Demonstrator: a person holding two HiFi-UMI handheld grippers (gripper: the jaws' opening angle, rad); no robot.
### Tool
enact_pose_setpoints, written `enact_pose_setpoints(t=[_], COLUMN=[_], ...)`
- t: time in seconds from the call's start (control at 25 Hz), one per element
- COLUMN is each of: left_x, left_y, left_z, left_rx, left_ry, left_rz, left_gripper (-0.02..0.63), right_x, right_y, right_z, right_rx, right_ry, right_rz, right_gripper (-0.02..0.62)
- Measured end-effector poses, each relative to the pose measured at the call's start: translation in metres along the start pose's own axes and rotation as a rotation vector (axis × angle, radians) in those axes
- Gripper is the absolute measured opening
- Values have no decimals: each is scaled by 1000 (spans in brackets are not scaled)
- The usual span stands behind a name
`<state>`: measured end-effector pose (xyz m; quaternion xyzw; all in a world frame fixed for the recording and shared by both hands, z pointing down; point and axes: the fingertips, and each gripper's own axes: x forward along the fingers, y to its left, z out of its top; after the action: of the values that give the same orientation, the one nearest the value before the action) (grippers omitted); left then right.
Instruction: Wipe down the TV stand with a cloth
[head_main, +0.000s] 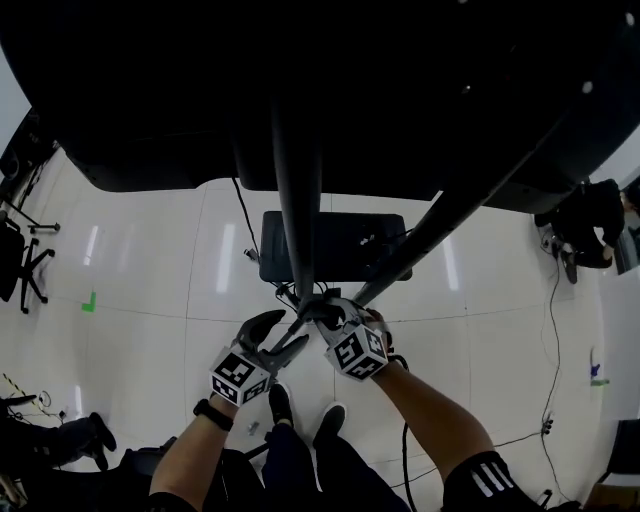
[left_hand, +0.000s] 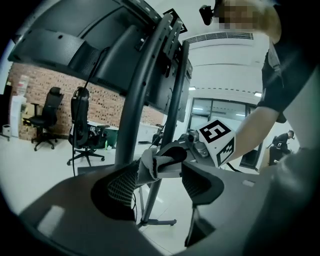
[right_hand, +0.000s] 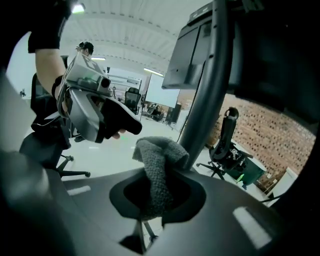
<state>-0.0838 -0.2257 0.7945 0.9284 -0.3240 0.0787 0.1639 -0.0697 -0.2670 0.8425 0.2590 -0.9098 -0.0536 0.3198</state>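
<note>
The TV stand's dark upright pole and a slanted pole rise from a black base plate on the floor, under the big dark TV. My right gripper is shut on a grey cloth and holds it against the upright pole. My left gripper is open just beside it. In the left gripper view the cloth and the right gripper's tip lie between its spread fingers, next to the pole.
Glossy white floor surrounds the stand. Cables trail at the right, a green tape mark and a chair base lie at the left. Office chairs stand before a brick wall. My shoes are below the grippers.
</note>
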Motion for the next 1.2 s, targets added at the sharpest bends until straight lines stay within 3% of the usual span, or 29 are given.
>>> enact_pose_setpoints(t=[0.32, 0.68, 0.92, 1.2], left_x=[-13, -41, -58, -67], left_y=[-66, -128, -160, -184], left_z=[135, 253, 305, 364], left_rx=[175, 218, 265, 337], left_ry=[-81, -213, -289, -336], left_rz=[-31, -9, -22, -115], left_gripper=[302, 302, 302, 302], right_x=[-123, -250, -321, -375], right_y=[-59, -122, -142, -179], right_z=[131, 251, 304, 343], right_rx=[-65, -51, -66, -102], right_ry=[-165, -332, -377, -385], right_rz=[-134, -280, -357, -481], right_gripper=[37, 37, 37, 37])
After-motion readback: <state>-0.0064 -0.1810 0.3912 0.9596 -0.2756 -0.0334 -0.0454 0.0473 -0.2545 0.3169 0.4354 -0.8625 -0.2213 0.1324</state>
